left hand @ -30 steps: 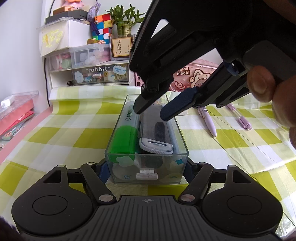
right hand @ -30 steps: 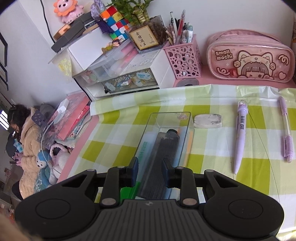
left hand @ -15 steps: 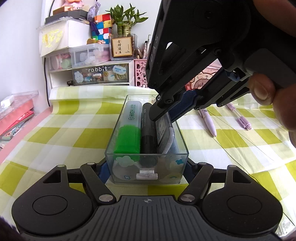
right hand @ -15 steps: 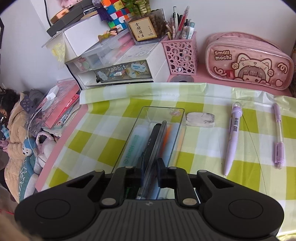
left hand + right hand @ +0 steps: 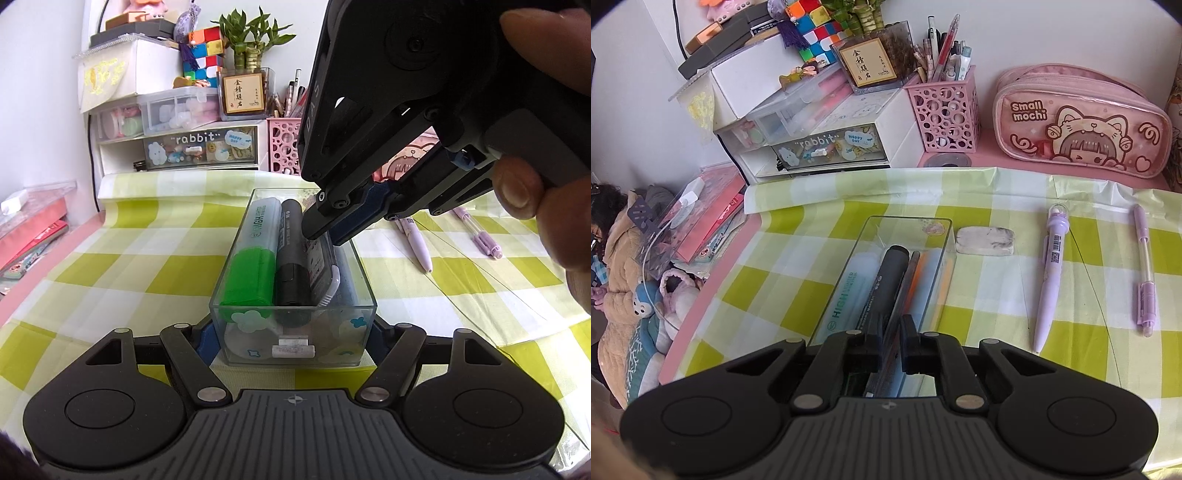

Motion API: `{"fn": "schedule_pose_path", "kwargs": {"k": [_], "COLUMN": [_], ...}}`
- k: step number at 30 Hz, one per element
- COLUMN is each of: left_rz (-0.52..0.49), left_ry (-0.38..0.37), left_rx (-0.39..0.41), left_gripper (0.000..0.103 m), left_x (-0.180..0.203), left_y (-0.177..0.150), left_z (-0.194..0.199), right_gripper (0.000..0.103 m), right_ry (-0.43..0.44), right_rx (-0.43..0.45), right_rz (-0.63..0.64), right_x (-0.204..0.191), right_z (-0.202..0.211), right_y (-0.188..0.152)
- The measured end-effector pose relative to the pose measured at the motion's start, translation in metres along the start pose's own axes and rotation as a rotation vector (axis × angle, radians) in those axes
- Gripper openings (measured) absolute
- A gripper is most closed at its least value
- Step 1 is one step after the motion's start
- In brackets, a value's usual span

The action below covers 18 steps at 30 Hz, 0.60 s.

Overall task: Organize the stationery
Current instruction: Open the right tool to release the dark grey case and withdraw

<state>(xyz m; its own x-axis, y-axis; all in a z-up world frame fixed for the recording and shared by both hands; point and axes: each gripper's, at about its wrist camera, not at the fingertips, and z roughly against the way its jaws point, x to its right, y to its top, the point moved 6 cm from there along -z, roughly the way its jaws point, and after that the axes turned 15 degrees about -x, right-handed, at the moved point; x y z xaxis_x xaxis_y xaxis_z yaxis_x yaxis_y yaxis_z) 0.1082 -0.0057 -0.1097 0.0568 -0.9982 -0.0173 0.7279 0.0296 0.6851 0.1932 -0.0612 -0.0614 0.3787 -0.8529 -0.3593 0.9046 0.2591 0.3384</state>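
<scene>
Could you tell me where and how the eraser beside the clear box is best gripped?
Grip the eraser across its short sides at mid-length, coming from above. It lies flat on the tablecloth, its long side toward the camera, with open cloth around it except the clear box at its left.

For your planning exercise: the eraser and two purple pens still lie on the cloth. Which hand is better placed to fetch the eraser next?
Probably the right. Its tool hovers over the clear box, beside which the eraser lies, and its closed tips appear empty. The left tool is clamped on the box, steadying it.
</scene>
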Motion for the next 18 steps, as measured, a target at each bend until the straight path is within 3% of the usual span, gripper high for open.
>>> {"fn": "schedule_pose_path", "kwargs": {"k": [7,14,18], "left_rz": [0.0,0.0,0.0], "left_ry": [0.0,0.001,0.001], "left_rx": [0.0,0.0,0.0], "left_gripper": [0.073,0.073,0.073], "left_x": [0.0,0.0,0.0], "left_y": [0.0,0.0,0.0], "left_z": [0.0,0.0,0.0], "right_gripper": [0.005,0.006,0.007], "right_ry": [0.054,0.141,0.116], "right_rx": [-0.008,0.073,0.052], "right_rz": [-0.005,-0.089,-0.051], "right_x": [0.006,0.036,0.028], "right_z": [0.01,0.035,0.025], "right_y": [-0.001,0.002,0.0]}}
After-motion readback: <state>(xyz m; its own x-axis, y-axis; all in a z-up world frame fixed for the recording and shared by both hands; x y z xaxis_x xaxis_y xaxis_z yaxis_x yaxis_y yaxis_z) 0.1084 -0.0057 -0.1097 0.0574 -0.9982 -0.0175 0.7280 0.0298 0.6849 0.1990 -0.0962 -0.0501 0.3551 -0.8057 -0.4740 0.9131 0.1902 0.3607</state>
